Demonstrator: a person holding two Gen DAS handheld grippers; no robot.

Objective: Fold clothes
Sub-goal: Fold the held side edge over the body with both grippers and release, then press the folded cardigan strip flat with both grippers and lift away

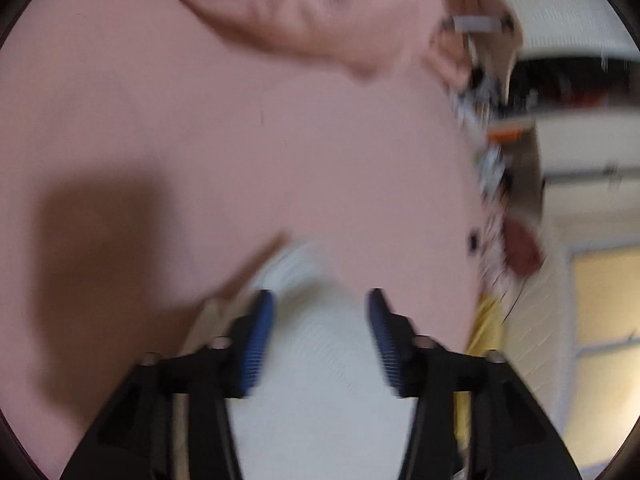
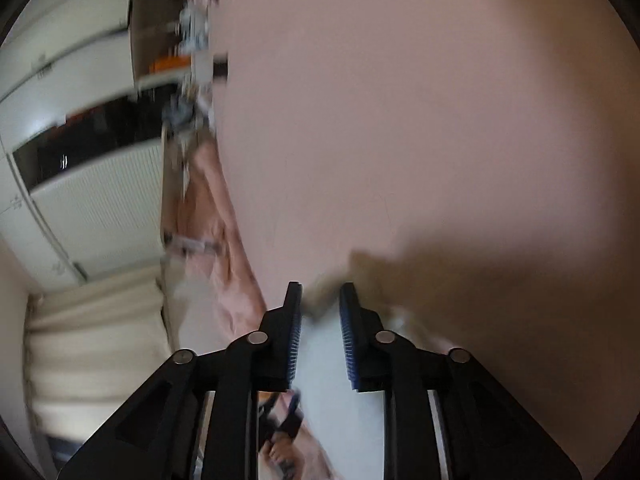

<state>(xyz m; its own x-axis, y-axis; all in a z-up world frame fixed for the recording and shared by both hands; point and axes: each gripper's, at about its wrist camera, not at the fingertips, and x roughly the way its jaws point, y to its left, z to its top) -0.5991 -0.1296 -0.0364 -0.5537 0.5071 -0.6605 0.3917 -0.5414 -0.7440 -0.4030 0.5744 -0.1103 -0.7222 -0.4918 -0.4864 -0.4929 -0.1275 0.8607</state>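
Both tongs gape over white cloth [image 1: 320, 380] on pink sheet [image 1: 280, 152], cupboards [image 2: 72, 92] beyond.

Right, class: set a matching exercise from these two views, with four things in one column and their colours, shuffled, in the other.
Things:
1. sheet
2. ribbed garment
3. finger pads
4. cloth beside the sheet

Colours:
A. white
B. yellow
C. pink
D. blue

Pairs: 1-C, 2-A, 3-D, 4-B

Pink bed [image 1: 200, 140] under white garment [image 1: 320, 360].
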